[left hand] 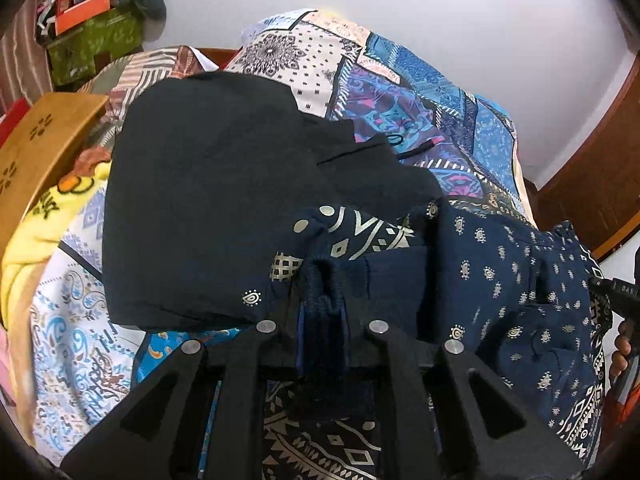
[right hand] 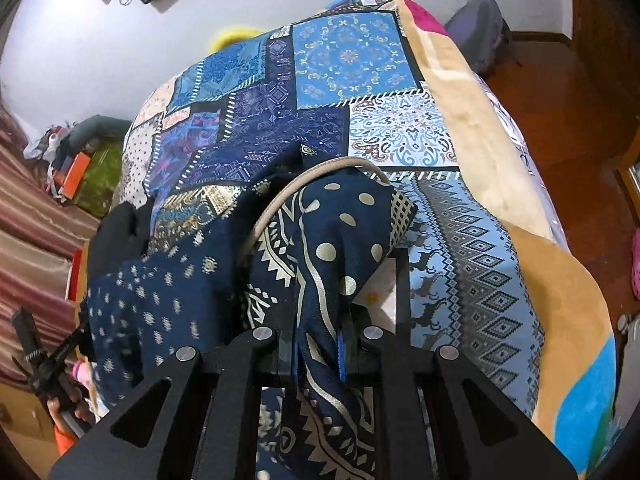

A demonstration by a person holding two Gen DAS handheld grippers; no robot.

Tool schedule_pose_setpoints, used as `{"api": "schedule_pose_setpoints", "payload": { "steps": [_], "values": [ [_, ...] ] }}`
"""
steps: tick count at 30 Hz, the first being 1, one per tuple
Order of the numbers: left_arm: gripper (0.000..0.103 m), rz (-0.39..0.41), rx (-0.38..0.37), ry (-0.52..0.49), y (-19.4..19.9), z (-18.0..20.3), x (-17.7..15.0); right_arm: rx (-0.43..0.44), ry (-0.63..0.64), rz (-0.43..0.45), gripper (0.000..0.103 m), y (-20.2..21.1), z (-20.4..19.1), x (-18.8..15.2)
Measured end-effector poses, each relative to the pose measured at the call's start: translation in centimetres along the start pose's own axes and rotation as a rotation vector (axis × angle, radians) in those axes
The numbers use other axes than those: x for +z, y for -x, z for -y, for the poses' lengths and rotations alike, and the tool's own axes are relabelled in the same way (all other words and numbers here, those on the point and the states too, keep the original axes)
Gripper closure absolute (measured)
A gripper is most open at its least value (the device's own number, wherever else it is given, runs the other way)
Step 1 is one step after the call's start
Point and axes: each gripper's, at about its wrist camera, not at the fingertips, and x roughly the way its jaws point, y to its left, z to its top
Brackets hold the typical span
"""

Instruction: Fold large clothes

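Mid-fold: left gripper [left hand: 323, 322] and right gripper [right hand: 320, 344], jaws clamped on bunched edges of the navy printed garment [left hand: 516, 280], apparently lift it above the patchwork bedspread [right hand: 352, 64]; next, lay it flat ahead.

Navy garment [left hand: 516, 280] with cream motifs; blue patchwork bedspread [right hand: 352, 60]; seemingly plain black cloth [left hand: 200, 208].

Count: one navy cotton garment with cream print [left hand: 516, 280]; one folded plain black cloth [left hand: 208, 200]; one blue patchwork-print bedspread [right hand: 352, 60]; two black two-finger grippers, left [left hand: 322, 312] and right [right hand: 320, 344].
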Motion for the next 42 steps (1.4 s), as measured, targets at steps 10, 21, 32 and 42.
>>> {"api": "schedule_pose_setpoints", "payload": {
  "steps": [10, 21, 32, 42],
  "values": [
    [0.074, -0.037, 0.075, -0.032, 1.9, 1.3, -1.1, -0.16, 0.192, 0.022, 0.084, 2.1, -3.2, -1.8],
    [0.055, -0.043, 0.094, -0.091, 9.5, 2.4, -5.3, -0.177, 0.286, 0.026, 0.081, 9.2, -5.4, -6.4],
    [0.042, -0.083, 0.067, -0.08, 15.6, 0.5, -13.3, -0.168, 0.348, 0.121, 0.049, 16.1, -6.7, -13.9],
    [0.042, -0.282, 0.0, 0.034, 13.6, -2.8, -20.7, -0.167, 0.316, 0.072, 0.048, 16.0, -5.4, -20.0]
  ]
}}
